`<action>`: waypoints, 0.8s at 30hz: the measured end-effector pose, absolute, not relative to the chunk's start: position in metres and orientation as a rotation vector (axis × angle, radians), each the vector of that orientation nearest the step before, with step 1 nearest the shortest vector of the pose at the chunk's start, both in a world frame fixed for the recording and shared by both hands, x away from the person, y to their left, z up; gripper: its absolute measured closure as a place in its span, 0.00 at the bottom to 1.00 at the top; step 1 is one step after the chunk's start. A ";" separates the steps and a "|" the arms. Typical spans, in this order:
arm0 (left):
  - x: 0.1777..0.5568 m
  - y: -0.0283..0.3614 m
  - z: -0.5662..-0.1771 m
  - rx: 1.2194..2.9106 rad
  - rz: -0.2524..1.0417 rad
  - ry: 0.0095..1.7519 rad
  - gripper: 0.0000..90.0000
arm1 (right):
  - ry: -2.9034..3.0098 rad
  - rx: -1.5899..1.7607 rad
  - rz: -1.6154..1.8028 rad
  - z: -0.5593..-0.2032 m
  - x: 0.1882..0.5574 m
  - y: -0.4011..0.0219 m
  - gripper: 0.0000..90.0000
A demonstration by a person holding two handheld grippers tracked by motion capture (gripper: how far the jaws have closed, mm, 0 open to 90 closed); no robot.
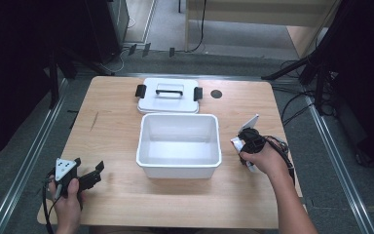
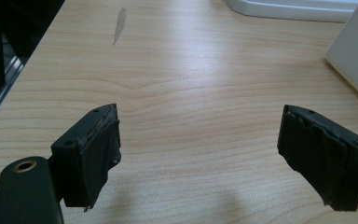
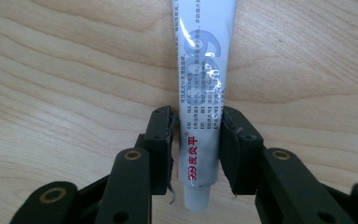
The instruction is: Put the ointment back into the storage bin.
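On the wooden bench [image 1: 175,204]: one white rectangular tub [image 1: 179,144], open and empty, standing near the centre; its white lid [image 1: 169,96], with a black handle and a black clip at each end, lying flat just behind the tub on the far side. Right of the tub: one white ointment tube [image 3: 204,88] with red and grey print, held by the right gripper [image 3: 196,144], whose jaws are clenched on the tube's lower body close to the capped end; in the high view the right gripper [image 1: 250,141] sits near the tub's right wall with the tube's flat end angled up and away. Whether the tube is clear of the bench or resting on it cannot be told. Near left corner: the left gripper [image 1: 85,174], jaws spread wide with nothing between them, bare wood below; in its own view the left gripper [image 2: 198,156] points toward the tub's corner. Step in hand, as a judgement: the tube is grasped, likely for stowing. Next move likely calls for carrying it over the tub's rim and releasing inside; lid to follow.
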State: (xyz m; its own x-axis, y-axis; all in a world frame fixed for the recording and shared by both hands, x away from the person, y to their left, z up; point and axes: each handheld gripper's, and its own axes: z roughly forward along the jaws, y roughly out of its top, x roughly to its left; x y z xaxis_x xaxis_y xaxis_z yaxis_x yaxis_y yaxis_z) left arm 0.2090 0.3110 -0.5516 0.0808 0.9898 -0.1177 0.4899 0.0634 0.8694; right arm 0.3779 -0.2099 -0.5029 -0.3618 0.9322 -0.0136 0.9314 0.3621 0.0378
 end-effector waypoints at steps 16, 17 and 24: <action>0.207 0.310 -0.551 1.543 0.786 1.513 0.15 | 2.541 1.735 -0.009 -0.504 0.380 -0.206 0.81; 0.207 0.310 -0.551 1.543 0.786 1.513 0.15 | 2.528 1.749 0.004 -0.504 0.381 -0.206 0.81; 0.208 0.310 -0.551 1.543 0.785 1.515 0.15 | 2.512 1.848 0.085 -0.499 0.384 -0.214 0.81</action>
